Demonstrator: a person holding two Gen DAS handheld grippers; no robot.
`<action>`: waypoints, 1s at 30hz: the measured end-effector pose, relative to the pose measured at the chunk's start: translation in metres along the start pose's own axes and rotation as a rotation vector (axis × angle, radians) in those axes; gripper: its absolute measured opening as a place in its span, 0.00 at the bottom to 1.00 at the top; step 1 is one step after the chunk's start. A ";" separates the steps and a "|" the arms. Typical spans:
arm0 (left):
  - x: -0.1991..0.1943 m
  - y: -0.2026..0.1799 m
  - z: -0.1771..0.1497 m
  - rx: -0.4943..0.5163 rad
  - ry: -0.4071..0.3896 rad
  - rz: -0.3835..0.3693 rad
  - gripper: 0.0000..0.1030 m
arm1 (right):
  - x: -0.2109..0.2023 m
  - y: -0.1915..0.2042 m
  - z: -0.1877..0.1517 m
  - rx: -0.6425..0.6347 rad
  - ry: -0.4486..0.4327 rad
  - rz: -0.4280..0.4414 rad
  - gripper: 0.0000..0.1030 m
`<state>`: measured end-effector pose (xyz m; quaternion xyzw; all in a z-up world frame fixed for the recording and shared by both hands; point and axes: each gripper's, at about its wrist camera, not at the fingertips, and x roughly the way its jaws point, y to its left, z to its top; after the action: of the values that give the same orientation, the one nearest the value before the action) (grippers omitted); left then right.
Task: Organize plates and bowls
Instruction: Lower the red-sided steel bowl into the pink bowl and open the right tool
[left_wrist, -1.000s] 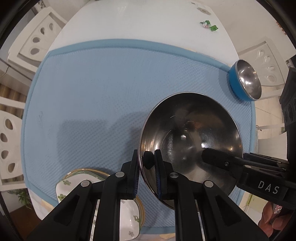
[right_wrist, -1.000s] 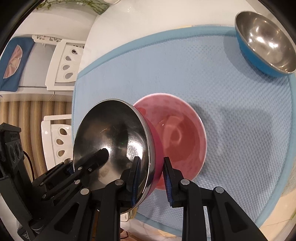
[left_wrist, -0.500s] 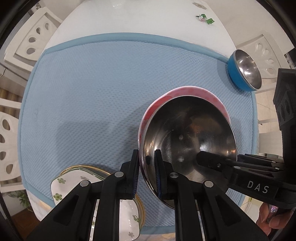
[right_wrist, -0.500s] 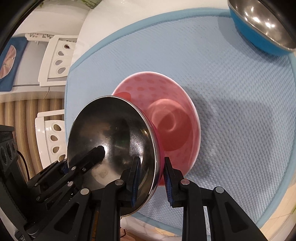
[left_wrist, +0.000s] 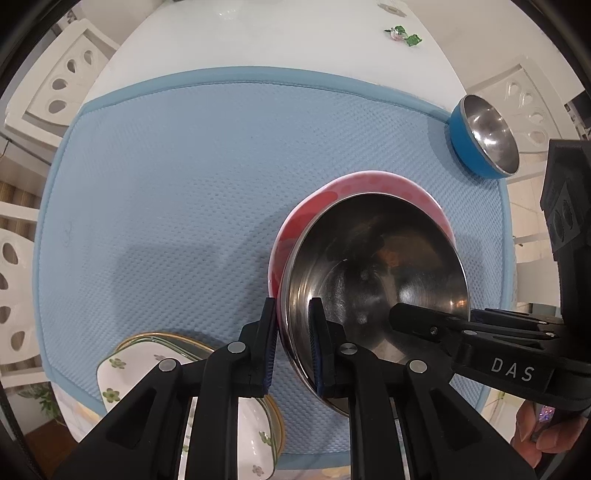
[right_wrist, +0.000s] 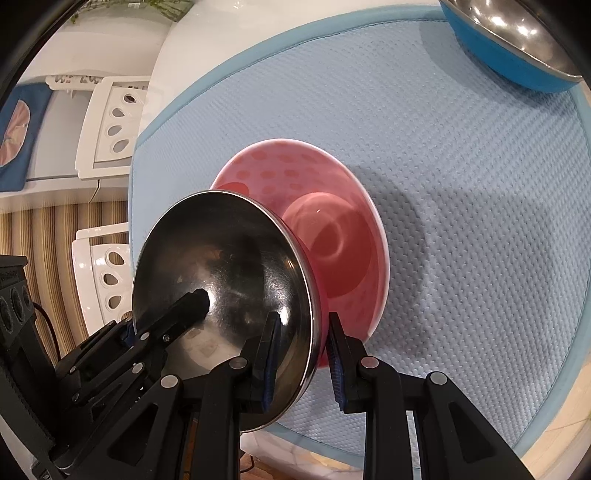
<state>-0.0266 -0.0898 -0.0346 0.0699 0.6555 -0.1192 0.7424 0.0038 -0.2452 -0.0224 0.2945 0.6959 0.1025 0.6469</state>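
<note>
A steel bowl (left_wrist: 369, 266) with a red outside hangs tilted over a pink dotted bowl (left_wrist: 354, 184) that rests on the blue mat (left_wrist: 184, 166). My left gripper (left_wrist: 293, 332) is shut on the steel bowl's near rim, one pad inside and one outside. In the right wrist view, my right gripper (right_wrist: 303, 354) is shut on another part of the same rim of the steel bowl (right_wrist: 221, 266). The pink bowl (right_wrist: 295, 173) lies just beyond it. Whether the two bowls touch is hidden.
A smaller blue bowl (left_wrist: 484, 144) with a steel inside stands at the mat's far right corner. A white floral dish (left_wrist: 147, 369) sits on stacked plates at the near left. White chairs (left_wrist: 55, 85) surround the white table (left_wrist: 258, 37).
The steel bowl, held by both grippers, has shifted off the pink bowl's middle. The pink rim, hidden a second ago in the left wrist view, now shows behind it.
</note>
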 end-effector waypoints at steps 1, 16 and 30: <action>0.000 0.001 0.000 -0.005 0.003 -0.004 0.12 | 0.000 0.000 0.000 0.000 0.001 0.003 0.23; -0.004 0.010 0.003 -0.026 0.005 -0.024 0.14 | -0.001 -0.006 0.006 0.012 0.010 0.037 0.23; -0.003 -0.001 0.002 0.016 0.001 -0.013 0.14 | -0.025 -0.018 0.007 0.020 -0.076 0.001 0.23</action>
<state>-0.0258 -0.0909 -0.0310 0.0716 0.6554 -0.1292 0.7407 0.0054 -0.2748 -0.0116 0.3050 0.6718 0.0844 0.6697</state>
